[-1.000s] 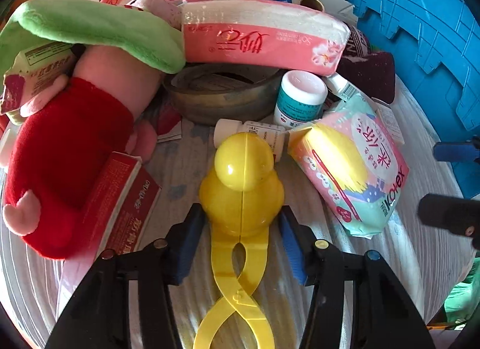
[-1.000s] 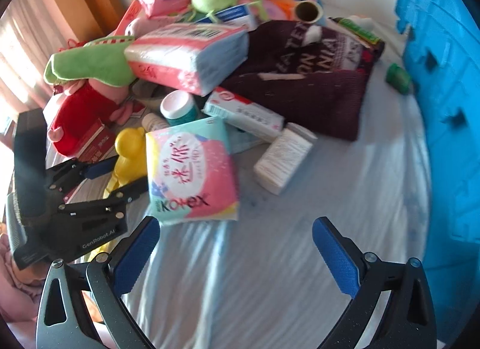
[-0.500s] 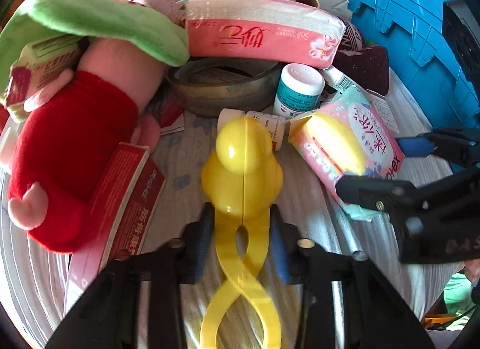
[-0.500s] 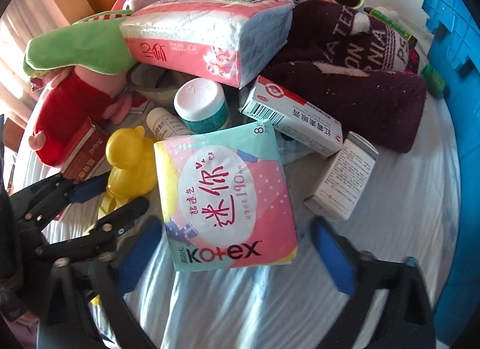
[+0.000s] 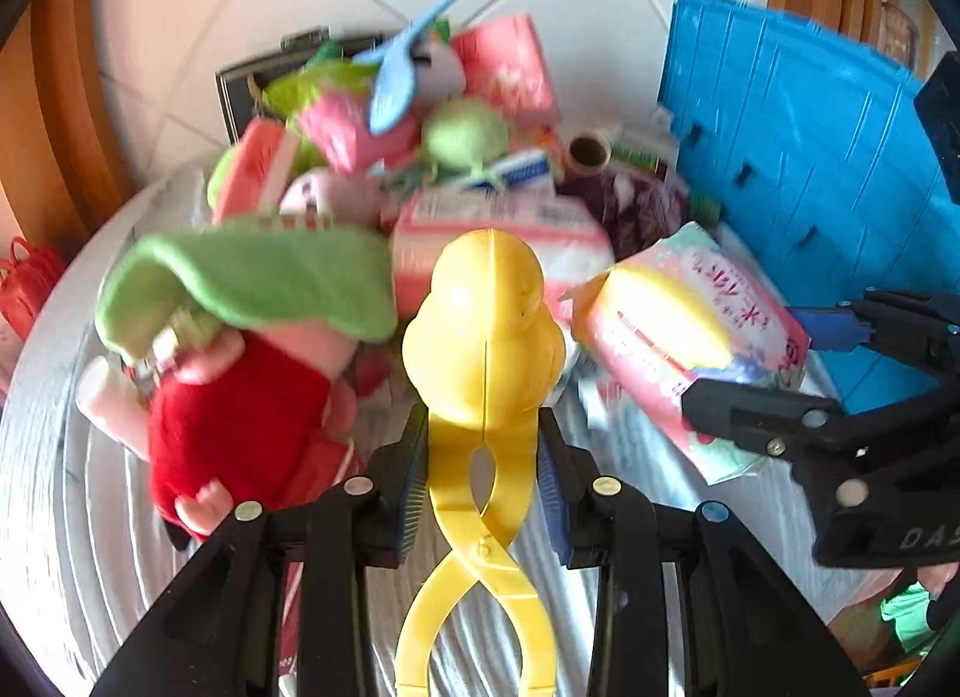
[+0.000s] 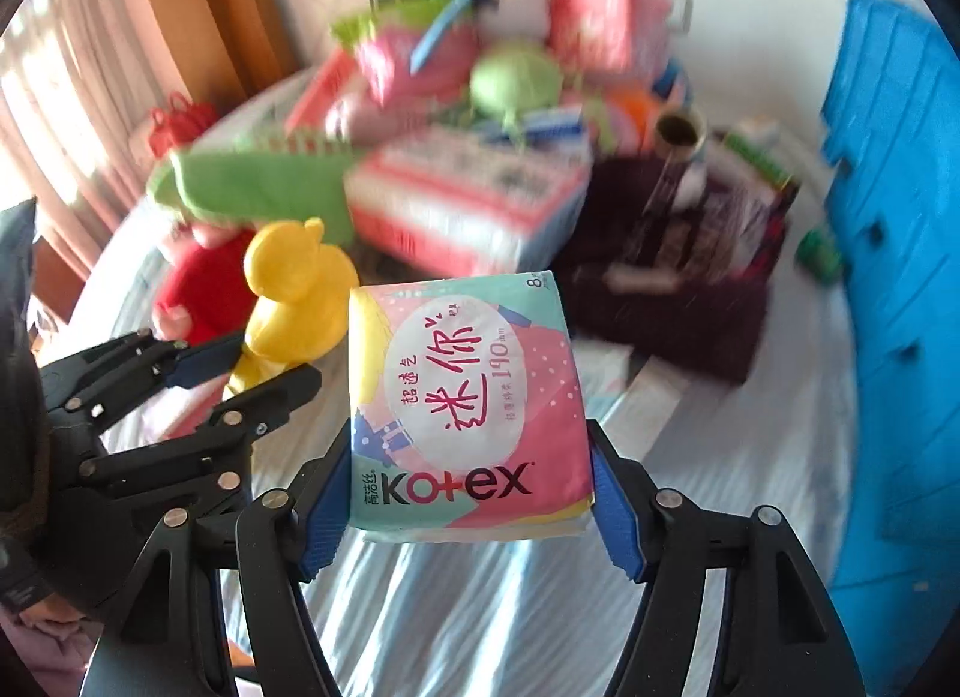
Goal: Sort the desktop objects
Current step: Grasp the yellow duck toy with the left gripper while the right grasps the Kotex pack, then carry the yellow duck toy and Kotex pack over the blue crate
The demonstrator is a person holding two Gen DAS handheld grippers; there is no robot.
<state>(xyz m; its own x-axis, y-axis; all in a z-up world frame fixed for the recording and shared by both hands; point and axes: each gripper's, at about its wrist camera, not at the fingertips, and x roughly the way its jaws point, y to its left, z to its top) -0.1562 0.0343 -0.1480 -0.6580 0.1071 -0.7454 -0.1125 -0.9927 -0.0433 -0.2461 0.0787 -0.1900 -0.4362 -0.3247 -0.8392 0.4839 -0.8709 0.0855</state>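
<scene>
Yellow plastic duck-shaped tongs [image 5: 483, 337], pastel Kotex pack [image 6: 468, 403], both clamped aloft.

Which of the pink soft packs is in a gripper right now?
The pink-and-teal Kotex pad pack, between the right gripper pads; the larger pink-and-white tissue pack lies in the pile.

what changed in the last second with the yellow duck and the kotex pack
The left gripper closed on the yellow duck clip and lifted it off the bed. The right gripper, empty before, now has the Kotex pack between its closing jaws, raised too. The pile behind, red plush and blue crate stayed put.
</scene>
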